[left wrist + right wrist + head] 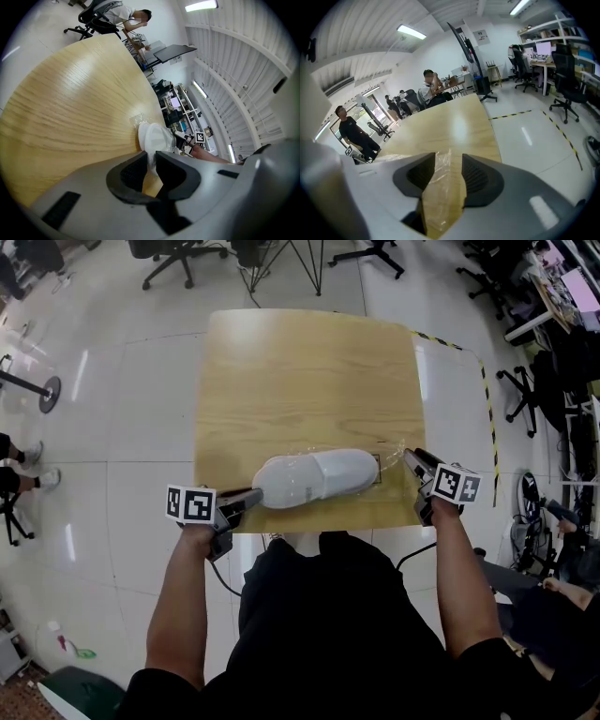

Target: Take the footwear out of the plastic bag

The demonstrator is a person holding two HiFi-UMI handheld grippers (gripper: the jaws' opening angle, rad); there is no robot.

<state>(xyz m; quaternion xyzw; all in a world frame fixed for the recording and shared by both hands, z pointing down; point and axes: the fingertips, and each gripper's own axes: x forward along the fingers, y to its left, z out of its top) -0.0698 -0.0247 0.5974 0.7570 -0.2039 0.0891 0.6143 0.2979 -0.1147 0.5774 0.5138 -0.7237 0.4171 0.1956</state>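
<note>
As arms [183,596] extend, left gripper [255,495] pinching bag [319,474] — right gripper [410,457] parted

plastic bag [323,474] on wooden table [309,371]

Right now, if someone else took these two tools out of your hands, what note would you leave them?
Left hand-held gripper: shut on the plastic bag, at its left end.
Right hand-held gripper: open; bag film lies between its jaws at the right end, unpinched.
Footwear: white, inside the bag, near the table's front edge.
Done: nothing is out yet.
Left: probably grip the right end, then work the footwear out.
</note>
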